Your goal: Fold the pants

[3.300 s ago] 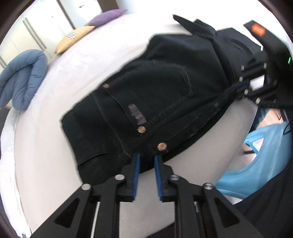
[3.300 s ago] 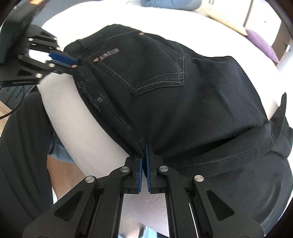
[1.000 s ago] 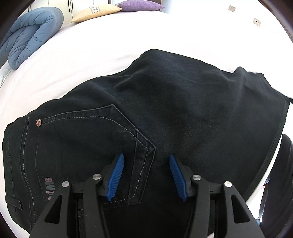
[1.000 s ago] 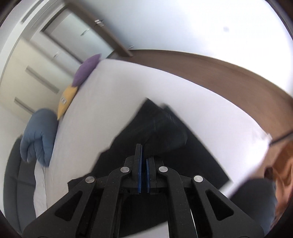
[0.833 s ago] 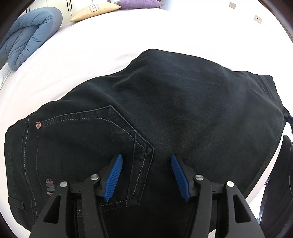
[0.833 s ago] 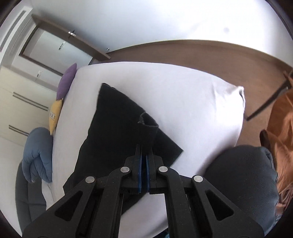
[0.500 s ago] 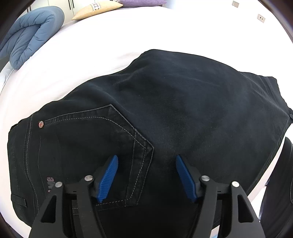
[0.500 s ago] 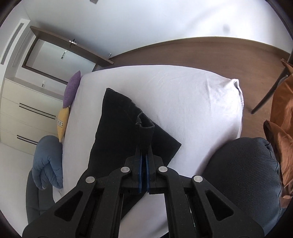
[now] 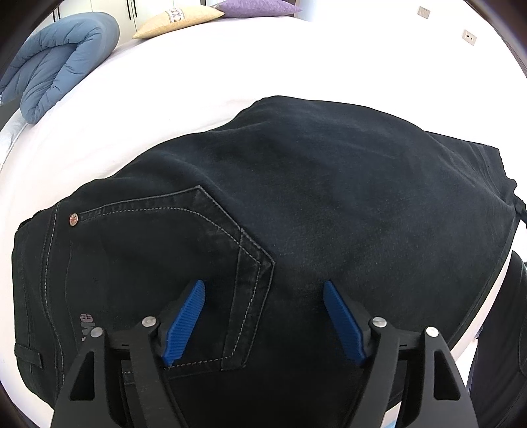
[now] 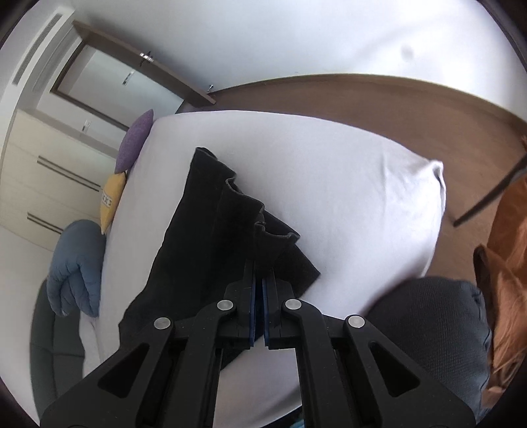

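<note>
Left wrist view: the black denim pants (image 9: 296,204) lie spread on the white-sheeted bed (image 9: 197,82), seat side up, with a stitched back pocket (image 9: 184,250) and a copper rivet (image 9: 73,219) at its corner; the left hand-held gripper (image 9: 263,321) is poised over the pocket's pointed lower edge, its 2 blue ribbed pads (image 9: 184,316) wide apart with nothing between them, though whether they touch the cloth cannot be told; a folded blue quilted duvet (image 9: 59,62), a beige cushion (image 9: 178,16) and a purple cushion (image 9: 257,7) lie at the far end of the bed. Right wrist view: the right hand-held gripper (image 10: 259,289) has its pads drawn together, clamped on a raised black fold near the hem end of the pants (image 10: 210,230); from the grip the cloth runs down and away along the bed (image 10: 346,184), with several layered edges standing in ridges just ahead of the pads; the blue duvet (image 10: 75,263), beige cushion (image 10: 110,197) and purple cushion (image 10: 135,141) line the bed's far left edge; a brown wooden floor (image 10: 395,108) curves beyond the mattress corner; a dark grey knitted surface (image 10: 428,322) shows at lower right, with orange-brown fabric (image 10: 507,280) beside it.
</note>
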Available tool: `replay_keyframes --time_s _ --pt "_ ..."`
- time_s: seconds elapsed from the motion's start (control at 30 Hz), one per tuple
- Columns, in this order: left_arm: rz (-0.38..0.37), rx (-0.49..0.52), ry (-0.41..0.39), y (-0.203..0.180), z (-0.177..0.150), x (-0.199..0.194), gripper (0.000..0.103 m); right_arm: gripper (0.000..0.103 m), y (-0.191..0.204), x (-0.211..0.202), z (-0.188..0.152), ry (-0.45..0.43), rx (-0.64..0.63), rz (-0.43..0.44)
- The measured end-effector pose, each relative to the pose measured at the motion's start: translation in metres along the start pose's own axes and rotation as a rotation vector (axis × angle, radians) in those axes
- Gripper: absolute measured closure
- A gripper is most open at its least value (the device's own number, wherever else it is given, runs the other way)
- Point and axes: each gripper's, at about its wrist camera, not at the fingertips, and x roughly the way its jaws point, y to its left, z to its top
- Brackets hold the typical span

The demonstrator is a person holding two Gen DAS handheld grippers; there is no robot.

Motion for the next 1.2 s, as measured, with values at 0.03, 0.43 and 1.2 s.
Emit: replay_keyframes --time_s 0.03,0.43,1.2 --pt "0.001 -0.001 -0.003 -0.001 -0.003 -0.001 0.026 0.101 0.007 0.004 0.003 -0.007 -0.039 -0.008" --pt "0.012 -0.019 -0.015 -0.009 -0.02 0.002 0.023 0.063 -0.02 -0.01 0.018 0.12 -0.079 -0.108" --pt "0.034 -0.049 -0.014 -0.025 -0.007 0.005 0.011 0.1 0.101 0.112 0.122 0.132 -0.602 -0.049"
